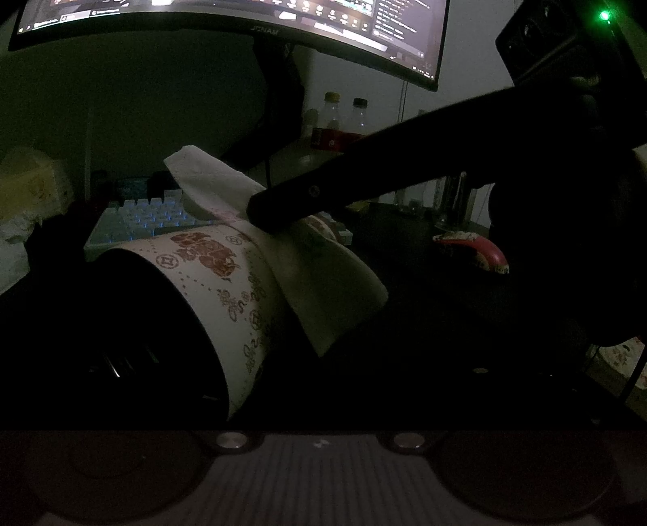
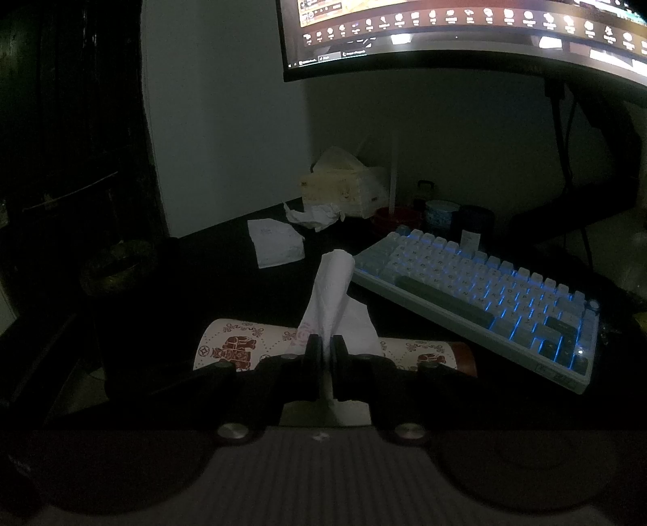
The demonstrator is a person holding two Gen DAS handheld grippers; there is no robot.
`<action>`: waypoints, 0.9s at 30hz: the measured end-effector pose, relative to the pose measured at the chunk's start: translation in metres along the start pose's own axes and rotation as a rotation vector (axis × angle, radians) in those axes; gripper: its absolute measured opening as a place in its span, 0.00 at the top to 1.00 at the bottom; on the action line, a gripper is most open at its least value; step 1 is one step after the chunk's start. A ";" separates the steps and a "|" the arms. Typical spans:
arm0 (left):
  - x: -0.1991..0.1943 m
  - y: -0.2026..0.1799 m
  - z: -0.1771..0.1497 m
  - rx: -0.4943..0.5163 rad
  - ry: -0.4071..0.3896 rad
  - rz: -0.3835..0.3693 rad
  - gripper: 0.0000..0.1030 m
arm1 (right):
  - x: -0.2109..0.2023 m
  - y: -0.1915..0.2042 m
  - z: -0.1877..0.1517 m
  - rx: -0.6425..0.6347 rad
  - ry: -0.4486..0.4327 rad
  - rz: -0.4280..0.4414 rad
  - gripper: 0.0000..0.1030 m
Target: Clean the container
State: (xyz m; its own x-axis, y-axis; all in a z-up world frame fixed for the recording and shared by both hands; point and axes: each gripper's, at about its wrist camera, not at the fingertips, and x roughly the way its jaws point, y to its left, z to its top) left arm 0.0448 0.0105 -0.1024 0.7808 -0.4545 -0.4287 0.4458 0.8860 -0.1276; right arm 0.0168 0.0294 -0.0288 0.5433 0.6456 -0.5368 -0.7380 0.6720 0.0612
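The container is a white paper cup with a red-brown print (image 1: 226, 279). It lies on its side in my left gripper, which is shut on it; the left fingers are lost in the dark. The cup also shows in the right wrist view (image 2: 238, 344), lying crosswise just past my right gripper (image 2: 327, 344). My right gripper is shut on a white tissue (image 2: 333, 295). In the left wrist view the right gripper's dark finger (image 1: 283, 206) presses the tissue (image 1: 210, 182) against the cup's side.
A backlit keyboard (image 2: 485, 291) lies on the dark desk to the right, under a monitor (image 2: 465, 36). A tissue box (image 2: 343, 190), crumpled tissue (image 2: 313, 214) and a flat paper (image 2: 277, 242) lie at the back left. Bottles (image 1: 343, 121) stand behind.
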 end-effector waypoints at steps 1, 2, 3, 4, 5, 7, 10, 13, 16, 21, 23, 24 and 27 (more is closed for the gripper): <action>0.000 0.000 0.000 0.000 0.000 0.000 0.01 | 0.000 0.001 0.001 0.007 0.000 -0.003 0.91; 0.000 0.000 0.000 0.000 0.000 0.000 0.01 | 0.000 0.005 0.001 0.009 0.000 -0.009 0.91; 0.000 0.000 0.000 0.000 0.000 0.000 0.01 | 0.000 0.005 0.001 0.010 0.001 -0.011 0.91; -0.001 0.000 0.000 0.000 0.001 0.000 0.01 | 0.000 0.007 0.001 0.013 0.000 -0.013 0.91; -0.001 -0.001 0.000 0.000 0.001 0.000 0.01 | 0.000 0.008 0.000 0.016 -0.001 -0.016 0.91; -0.001 -0.001 0.000 0.000 0.001 0.001 0.01 | 0.001 0.013 0.001 0.021 0.000 -0.024 0.91; -0.002 -0.002 0.000 0.000 0.001 0.001 0.01 | 0.001 0.011 0.000 0.019 -0.002 -0.022 0.91; -0.003 -0.003 0.000 0.001 0.001 0.001 0.01 | 0.001 0.011 -0.001 0.021 -0.002 -0.023 0.91; -0.003 -0.003 0.000 0.000 0.001 0.000 0.01 | 0.000 0.008 -0.001 0.016 0.000 -0.015 0.91; -0.004 -0.003 0.000 0.002 0.001 0.001 0.01 | 0.001 0.013 0.001 0.017 0.003 -0.020 0.91; -0.004 -0.004 -0.001 0.002 0.001 0.001 0.01 | 0.001 0.012 0.002 0.017 0.004 -0.016 0.91; -0.005 -0.004 -0.001 0.001 0.001 0.000 0.01 | 0.001 0.011 0.002 0.015 0.004 -0.015 0.91; -0.005 -0.004 -0.001 0.001 0.001 0.000 0.01 | 0.001 0.013 0.002 0.017 0.003 -0.017 0.91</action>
State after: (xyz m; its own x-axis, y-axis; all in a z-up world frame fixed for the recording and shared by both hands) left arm 0.0383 0.0094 -0.1005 0.7805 -0.4545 -0.4292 0.4464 0.8859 -0.1263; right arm 0.0086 0.0389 -0.0271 0.5542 0.6332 -0.5404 -0.7220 0.6887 0.0665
